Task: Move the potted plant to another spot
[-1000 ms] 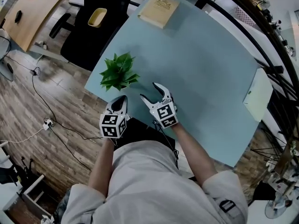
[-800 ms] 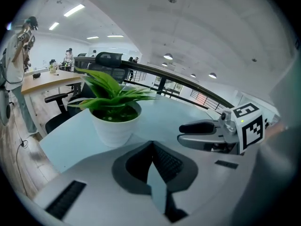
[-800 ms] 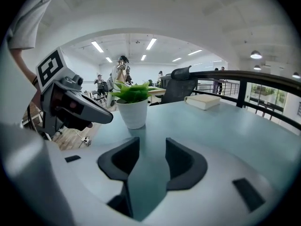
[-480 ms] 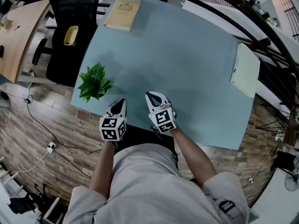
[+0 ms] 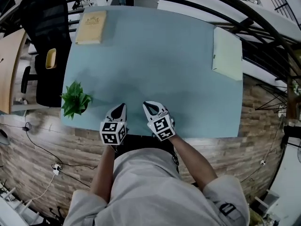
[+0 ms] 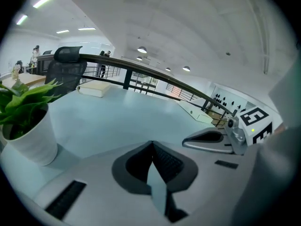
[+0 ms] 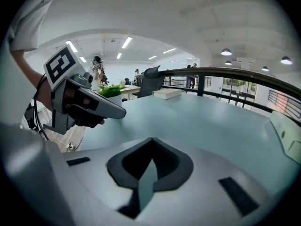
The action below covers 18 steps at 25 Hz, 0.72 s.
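Head view: one pale blue-green table (image 5: 155,65) with rounded corners. One green-leaved potted plant (image 5: 75,102) sits on it at the near-left corner, close to the edge. Two hand-held grippers, each with a marker cube, side by side over the near edge. The left gripper (image 5: 120,108) is well apart from the plant, which is off to its left. The right gripper (image 5: 150,108) is just beside the left one. Neither touches the plant.
One tan hardcover book (image 5: 91,20) lies flat at the far-left corner. One pale rectangular flat pad (image 5: 226,53) lies at the far-right edge. One black office chair (image 5: 40,41) stands left of the table, with one small yellow dish (image 5: 51,58) on its seat. One black curved railing (image 5: 197,4) runs behind the table.

Left gripper view: jaws together, tips meeting, nothing between them. The plant is in a plain white pot, upright at the left of the frame and clear of the jaws. The right gripper shows at the right. One book and one chair are visible at the far side.

Right gripper view: jaws together, nothing clamped, only bare tabletop ahead. The left gripper shows at the left, with the plant's leaves just behind it. One book is visible at the far edge, the chair beyond.
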Each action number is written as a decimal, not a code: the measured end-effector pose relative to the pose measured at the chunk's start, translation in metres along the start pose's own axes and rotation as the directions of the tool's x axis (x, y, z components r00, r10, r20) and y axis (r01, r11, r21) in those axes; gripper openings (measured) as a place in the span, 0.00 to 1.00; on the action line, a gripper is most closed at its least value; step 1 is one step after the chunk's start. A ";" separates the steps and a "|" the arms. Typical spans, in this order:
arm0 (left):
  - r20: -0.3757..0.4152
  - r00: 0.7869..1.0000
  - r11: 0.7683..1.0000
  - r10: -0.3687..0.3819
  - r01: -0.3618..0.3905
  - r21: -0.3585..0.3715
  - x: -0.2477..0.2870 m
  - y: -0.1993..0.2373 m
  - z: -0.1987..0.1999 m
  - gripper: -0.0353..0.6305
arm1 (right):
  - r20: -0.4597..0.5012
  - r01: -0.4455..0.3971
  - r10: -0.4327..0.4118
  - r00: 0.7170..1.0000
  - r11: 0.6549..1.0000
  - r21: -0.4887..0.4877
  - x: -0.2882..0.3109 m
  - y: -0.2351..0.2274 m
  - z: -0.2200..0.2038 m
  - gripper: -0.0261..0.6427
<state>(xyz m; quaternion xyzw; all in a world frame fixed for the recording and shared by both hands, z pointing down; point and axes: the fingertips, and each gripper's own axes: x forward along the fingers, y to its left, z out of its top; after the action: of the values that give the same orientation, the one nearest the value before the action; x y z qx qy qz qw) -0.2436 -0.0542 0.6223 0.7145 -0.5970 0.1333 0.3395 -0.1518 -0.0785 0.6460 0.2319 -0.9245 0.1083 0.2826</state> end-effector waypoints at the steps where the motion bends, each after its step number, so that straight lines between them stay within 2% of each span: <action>1: -0.003 1.000 1.000 -0.011 0.011 0.007 0.005 -0.006 0.001 0.07 | 0.001 0.011 -0.011 1.000 1.000 0.008 -0.005 -0.004 -0.003 0.04; 13: -0.068 0.988 0.985 -0.141 0.147 0.095 0.050 -0.087 0.007 0.07 | -0.024 0.198 -0.196 0.980 0.972 0.126 -0.072 -0.069 -0.033 0.04; 18: -0.076 0.981 0.973 -0.180 0.189 0.133 0.057 -0.114 0.017 0.07 | -0.024 0.294 -0.294 0.955 0.941 0.167 -0.103 -0.098 -0.040 0.04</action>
<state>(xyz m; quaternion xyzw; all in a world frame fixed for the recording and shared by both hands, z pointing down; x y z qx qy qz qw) -0.1249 -0.1024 0.6064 0.7844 -0.5060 0.1652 0.3184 -0.0093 -0.1123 0.6260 0.3905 -0.8671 0.1424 0.2745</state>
